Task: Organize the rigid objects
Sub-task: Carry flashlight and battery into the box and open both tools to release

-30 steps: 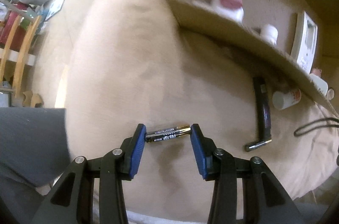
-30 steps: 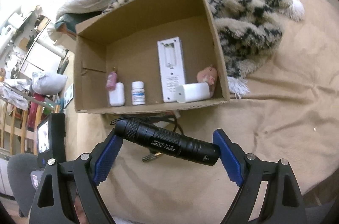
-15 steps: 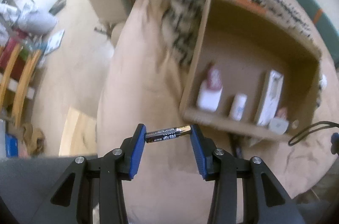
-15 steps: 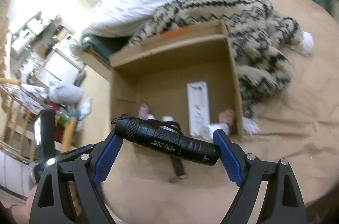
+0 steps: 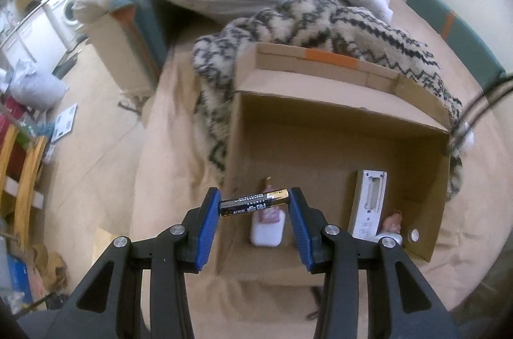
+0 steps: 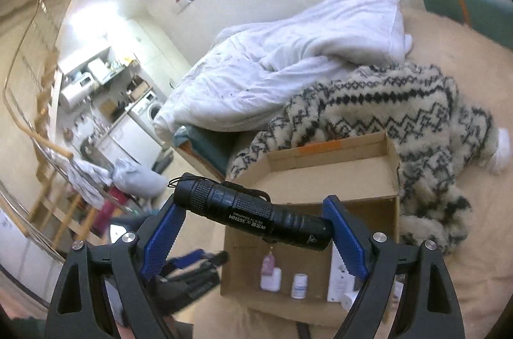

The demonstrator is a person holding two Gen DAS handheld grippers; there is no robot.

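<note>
Flashlight (image 6: 253, 215) crosswise, head right-downward

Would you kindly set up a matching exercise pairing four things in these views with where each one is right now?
Things:
1. battery
2. black flashlight
3. white pill bottle
4. patterned blanket

Places:
A. standing inside the cardboard box
B. clamped end to end in the left hand-held gripper
C. draped behind the box
D. clamped in the right hand-held gripper

Pairs: 1-B, 2-D, 3-A, 4-C
</note>
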